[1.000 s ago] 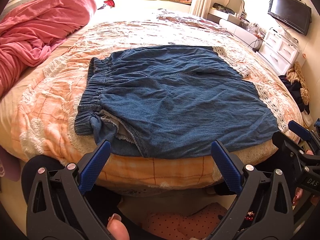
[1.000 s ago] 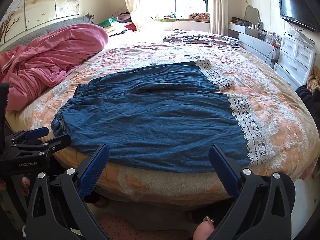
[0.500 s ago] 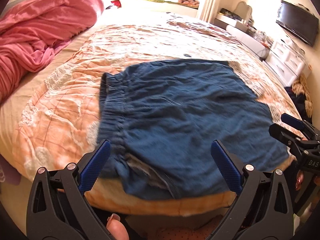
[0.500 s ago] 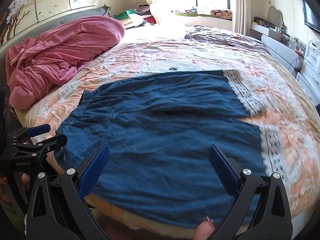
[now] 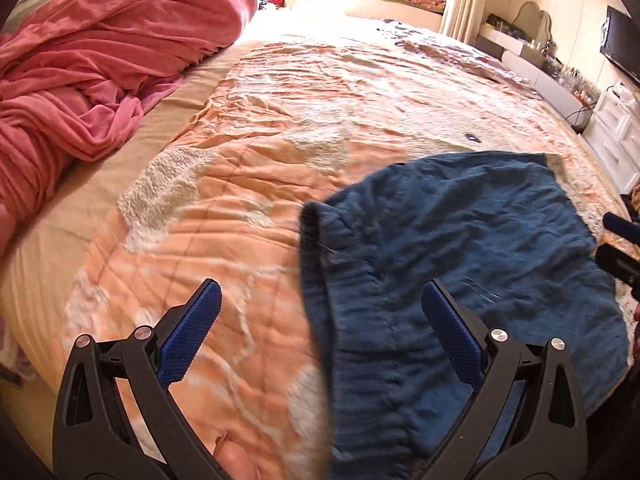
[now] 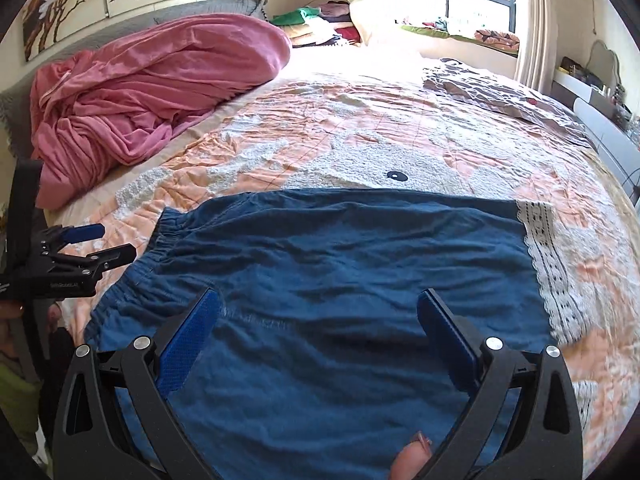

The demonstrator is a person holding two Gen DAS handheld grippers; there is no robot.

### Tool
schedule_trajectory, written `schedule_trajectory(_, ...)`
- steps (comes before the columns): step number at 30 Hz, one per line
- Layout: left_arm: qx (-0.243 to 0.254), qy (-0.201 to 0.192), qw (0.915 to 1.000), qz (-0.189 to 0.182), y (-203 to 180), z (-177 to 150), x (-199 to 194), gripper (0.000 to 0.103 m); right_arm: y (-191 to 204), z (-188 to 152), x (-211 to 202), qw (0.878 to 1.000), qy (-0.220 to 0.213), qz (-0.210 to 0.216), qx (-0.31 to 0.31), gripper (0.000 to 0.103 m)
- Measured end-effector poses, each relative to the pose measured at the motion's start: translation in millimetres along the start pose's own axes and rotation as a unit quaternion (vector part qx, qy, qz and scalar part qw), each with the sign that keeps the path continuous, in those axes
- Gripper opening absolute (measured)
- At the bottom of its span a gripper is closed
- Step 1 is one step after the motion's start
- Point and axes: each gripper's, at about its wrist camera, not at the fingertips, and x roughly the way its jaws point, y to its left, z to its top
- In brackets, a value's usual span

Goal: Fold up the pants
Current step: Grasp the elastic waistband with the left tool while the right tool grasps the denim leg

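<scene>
Blue denim pants [image 6: 340,280] with a gathered elastic waistband [image 6: 160,240] and white lace hems [image 6: 548,264] lie flat on the orange quilted bed. My right gripper [image 6: 318,336] is open over the middle of the pants. My left gripper [image 5: 320,328] is open over the waistband [image 5: 320,280] at the pants' [image 5: 460,248] left end. The left gripper also shows at the left of the right wrist view [image 6: 100,246], beside the waistband. The right gripper's tips show at the right edge of the left wrist view [image 5: 618,244].
A crumpled pink blanket [image 6: 152,92] lies at the bed's far left. The orange and white quilt [image 5: 320,100] stretches beyond the pants. A window sill with clothes [image 6: 460,32] is at the back, white drawers [image 5: 616,136] and a TV [image 5: 622,52] on the right.
Both grippers moved forward from the bed's edge to above the pants. The left view swung left toward the waistband. Both stayed open.
</scene>
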Motion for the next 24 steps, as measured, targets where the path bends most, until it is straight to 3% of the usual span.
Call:
schedule_trajectory(9, 0.035, 0.031, 0.9985, -0.027, -6.3, 31.3, 46.6, 0.091, 1.8, 40.8, 53.6, 0.998, 0.023, 0.007, -0.062, 0.099)
schedule_trajectory(11, 0.038, 0.040, 0.9982, -0.023, -4.2, 34.5, 59.1, 0.080, -1.2, 46.0, 64.6, 0.997, 0.030, 0.011, -0.065, 0.099)
schedule_trajectory(15, 0.032, 0.052, 0.9977, -0.031, 4.5, 37.8, 79.2, 0.068, -5.7, 60.6, 88.7, 0.997, 0.037, 0.033, -0.063, 0.099)
schedule_trajectory(18, 0.024, 0.047, 0.9968, -0.060, 5.3, 38.2, 84.0, 0.049, -6.3, 67.4, 105.0, 0.995, 0.047, 0.037, -0.076, 0.099)
schedule_trajectory(20, 0.033, 0.039, 0.9962, -0.070, 1.6, 38.6, 83.4, 0.027, -5.4, 72.6, 115.6, 0.994, 0.052, 0.032, -0.089, 0.099)
schedule_trajectory(24, 0.046, 0.020, 0.9969, -0.061, -1.7, 36.2, 80.2, 0.018, -2.6, 78.0, 129.4, 0.991, 0.052, 0.027, -0.120, 0.099)
